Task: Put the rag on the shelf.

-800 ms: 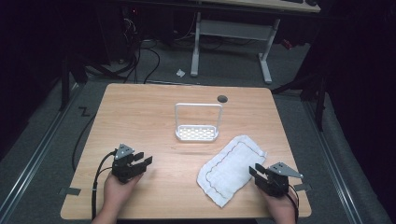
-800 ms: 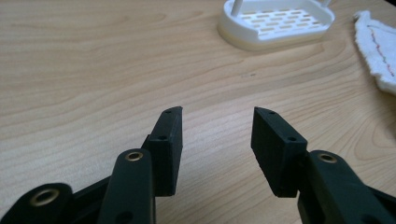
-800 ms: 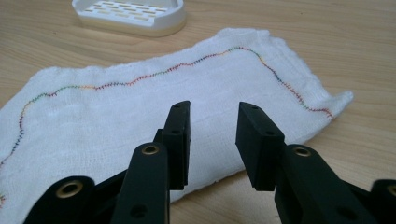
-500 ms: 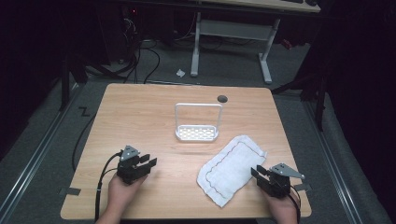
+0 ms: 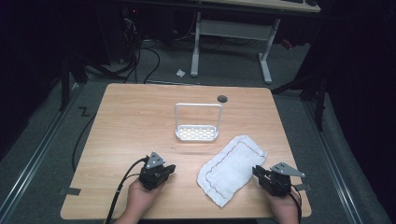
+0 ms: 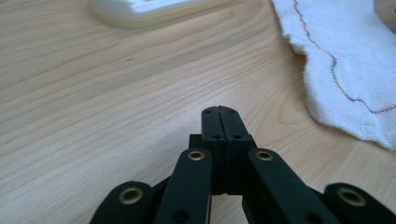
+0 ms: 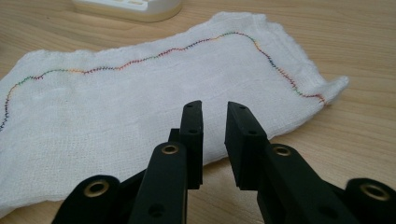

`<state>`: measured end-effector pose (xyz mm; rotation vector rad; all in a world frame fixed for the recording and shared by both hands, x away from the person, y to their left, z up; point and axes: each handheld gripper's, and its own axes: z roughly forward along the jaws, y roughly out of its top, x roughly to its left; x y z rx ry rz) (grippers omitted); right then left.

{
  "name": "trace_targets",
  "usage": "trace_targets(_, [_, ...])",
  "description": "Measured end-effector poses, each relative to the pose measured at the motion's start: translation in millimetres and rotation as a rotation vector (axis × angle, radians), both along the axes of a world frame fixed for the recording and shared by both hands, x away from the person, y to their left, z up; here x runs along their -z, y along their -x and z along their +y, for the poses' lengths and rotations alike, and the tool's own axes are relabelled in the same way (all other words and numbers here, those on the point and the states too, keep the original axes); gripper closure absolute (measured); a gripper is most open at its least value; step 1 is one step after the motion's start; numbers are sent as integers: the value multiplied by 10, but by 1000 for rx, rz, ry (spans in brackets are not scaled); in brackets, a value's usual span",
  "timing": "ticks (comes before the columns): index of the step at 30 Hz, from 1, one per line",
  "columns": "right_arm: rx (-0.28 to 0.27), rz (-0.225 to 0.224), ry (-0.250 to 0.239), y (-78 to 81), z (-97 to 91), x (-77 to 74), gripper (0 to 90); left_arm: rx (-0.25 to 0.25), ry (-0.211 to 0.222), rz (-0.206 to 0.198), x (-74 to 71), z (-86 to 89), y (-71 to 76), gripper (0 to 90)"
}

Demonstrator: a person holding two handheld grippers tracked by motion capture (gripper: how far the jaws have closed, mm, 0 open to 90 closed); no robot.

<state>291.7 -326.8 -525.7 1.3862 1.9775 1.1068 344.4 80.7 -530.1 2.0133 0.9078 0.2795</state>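
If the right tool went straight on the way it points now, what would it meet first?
Most likely the white cloth: the right tool points low across it, jaws slightly apart and empty. The white rack lies beyond the cloth; the height above the cloth is hard to judge.

High view looks forward and down over the whole worktop [image 5: 140, 121]; both gripper views sit low and close, sharing the white cloth [image 7: 140, 98].

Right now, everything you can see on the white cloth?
The white cloth lies flat and unfolded on the wooden table, set at a diagonal, just in front of the white rack. It looks like a loosely woven cotton rag with a multicoloured stitched line running inside its slightly wavy, rumpled edges. The right gripper has its jaws slightly apart over the near edge, not clamping it; the shut left gripper stays clear.
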Motion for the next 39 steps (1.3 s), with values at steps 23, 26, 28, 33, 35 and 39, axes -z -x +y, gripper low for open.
trace_targets(23, [-20, 3, 2, 22, 15, 0, 790, 210, -38, 55, 65, -827, -6, 900])
trace_targets(26, [-26, 1, 2, 28, 29, -3, 789, 216, -33, 72, 65, -701, 86, 900])
trace_targets(28, [-28, -7, 15, 32, 35, -1, 789, 220, -28, 77, 70, -599, 172, 900])
trace_targets(33, [-30, 0, 26, 37, 64, 4, 788, 196, 11, 126, 85, -228, 382, 900])
trace_targets(35, [-32, -1, 27, 38, 71, 3, 789, 185, 19, 137, 81, -190, 399, 900])
trace_targets(39, [-35, -3, 35, 31, 101, 4, 788, 142, 92, 122, -37, -103, 377, 899])
